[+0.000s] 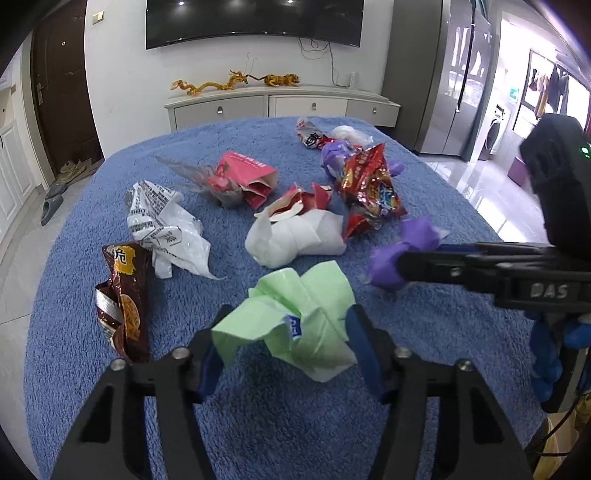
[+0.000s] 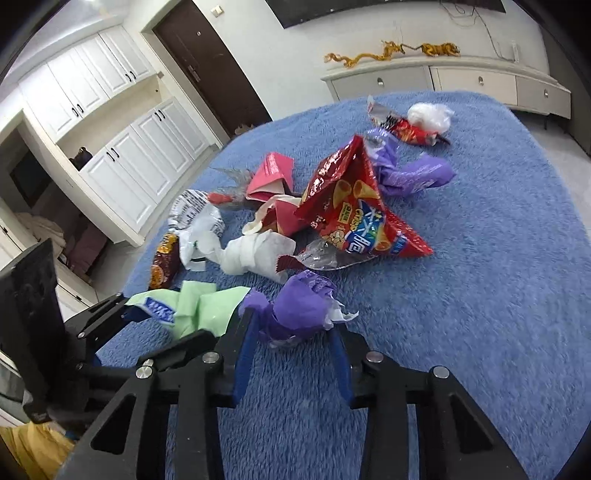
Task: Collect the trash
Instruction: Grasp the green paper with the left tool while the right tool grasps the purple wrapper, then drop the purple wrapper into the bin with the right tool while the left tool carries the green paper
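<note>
Trash lies scattered on a blue fuzzy cloth (image 1: 295,424). My left gripper (image 1: 286,328) is shut on a crumpled green wrapper (image 1: 295,317), which also shows in the right wrist view (image 2: 199,302). My right gripper (image 2: 291,325) is shut on a crumpled purple wrapper (image 2: 299,306), which also shows in the left wrist view (image 1: 402,251), where the right gripper (image 1: 406,264) reaches in from the right. Beyond lie a red chip bag (image 2: 354,218), white tissue (image 1: 295,236), a white printed bag (image 1: 162,225) and a brown snack bag (image 1: 125,299).
A pink carton (image 1: 247,177), another purple wrapper (image 2: 417,173), a small red packet (image 2: 410,129) and a clear plastic wad (image 2: 430,114) lie farther back. Behind the table stand a white sideboard (image 1: 280,105) and a wall TV (image 1: 255,22). White cabinets (image 2: 110,122) stand left.
</note>
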A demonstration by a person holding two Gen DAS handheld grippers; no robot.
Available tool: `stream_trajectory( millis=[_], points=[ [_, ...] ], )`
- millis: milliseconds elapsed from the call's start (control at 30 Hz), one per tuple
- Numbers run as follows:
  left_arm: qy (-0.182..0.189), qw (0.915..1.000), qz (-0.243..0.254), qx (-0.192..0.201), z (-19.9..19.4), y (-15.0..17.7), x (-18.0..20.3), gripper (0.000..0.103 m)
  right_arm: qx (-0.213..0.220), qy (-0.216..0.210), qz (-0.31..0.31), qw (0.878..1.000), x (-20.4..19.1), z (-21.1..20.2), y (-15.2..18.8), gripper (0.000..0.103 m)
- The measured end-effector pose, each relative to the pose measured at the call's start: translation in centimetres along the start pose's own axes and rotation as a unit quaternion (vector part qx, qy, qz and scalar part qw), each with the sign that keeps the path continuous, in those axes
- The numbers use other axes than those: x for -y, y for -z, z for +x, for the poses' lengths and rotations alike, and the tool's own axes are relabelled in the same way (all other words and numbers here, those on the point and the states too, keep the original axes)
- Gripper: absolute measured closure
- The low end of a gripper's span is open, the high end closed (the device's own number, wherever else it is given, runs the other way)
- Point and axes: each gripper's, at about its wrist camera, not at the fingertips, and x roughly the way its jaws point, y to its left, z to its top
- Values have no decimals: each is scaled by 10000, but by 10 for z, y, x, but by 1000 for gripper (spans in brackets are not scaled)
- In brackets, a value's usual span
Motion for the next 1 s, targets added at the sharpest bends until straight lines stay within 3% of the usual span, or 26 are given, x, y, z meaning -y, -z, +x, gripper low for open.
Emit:
stream_trajectory(
  millis=[67,100,133,300,567,600,667,867,1000],
  points=[
    [30,10000,-11,64,-7,-2,2,47,126,17,10,9999,2,-17,5,69],
    [64,9999,5,96,-11,-4,5,66,221,43,21,9997,4,-28,7,69],
    [130,9999,6,69,-12,-6,7,72,309,77,30,9995,6,-37,10,69],
    [169,9993,173,288,-25,-20,31,73,896,568,285,9939,31,-98,28,69],
    [444,9963,527,507,-36,-43,81,78,1538,1456,944,9728,91,-184,67,69],
    [511,9954,603,545,-37,-48,91,78,1567,1560,1074,9693,99,-190,73,69],
    [679,9936,704,562,-38,-55,108,89,1602,1710,1322,9631,118,-199,84,69],
    [1296,9845,1054,528,-22,-92,180,89,1460,2233,1897,9449,166,-219,106,69],
    [1455,9803,1237,513,-7,-110,225,89,1326,2282,2174,9397,195,-220,114,69]
  ],
)
